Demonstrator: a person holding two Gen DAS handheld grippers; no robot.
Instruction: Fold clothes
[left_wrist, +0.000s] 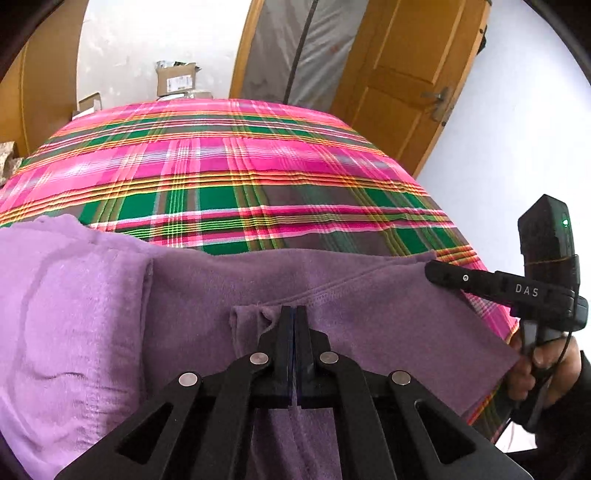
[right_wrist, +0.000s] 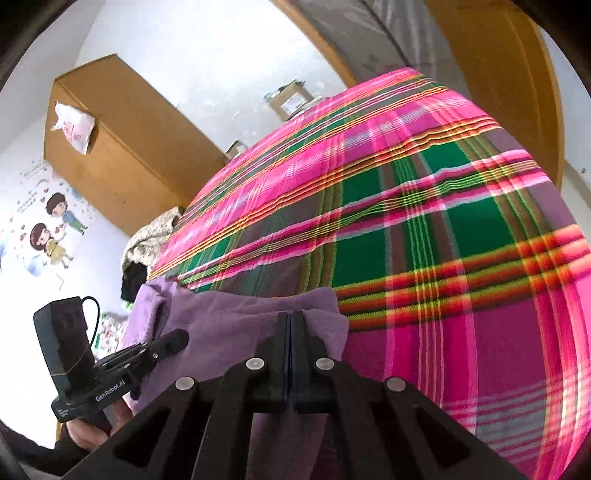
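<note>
A purple fleece garment (left_wrist: 110, 295) lies at the near edge of a bed covered in a pink and green plaid sheet (left_wrist: 229, 166). My left gripper (left_wrist: 294, 314) is shut on a fold of its edge. In the left wrist view the right gripper (left_wrist: 436, 271) sits at the garment's right corner. In the right wrist view my right gripper (right_wrist: 294, 319) is shut on the garment (right_wrist: 229, 325), near its corner. The left gripper (right_wrist: 173, 341) shows there at the lower left, against the cloth.
The plaid sheet (right_wrist: 406, 221) fills the bed beyond the garment. A wooden door (left_wrist: 406, 81) stands at the back right, cardboard boxes (left_wrist: 175, 79) behind the bed. A wooden wardrobe (right_wrist: 122, 147) and a heap of clothes (right_wrist: 151, 236) are at the left.
</note>
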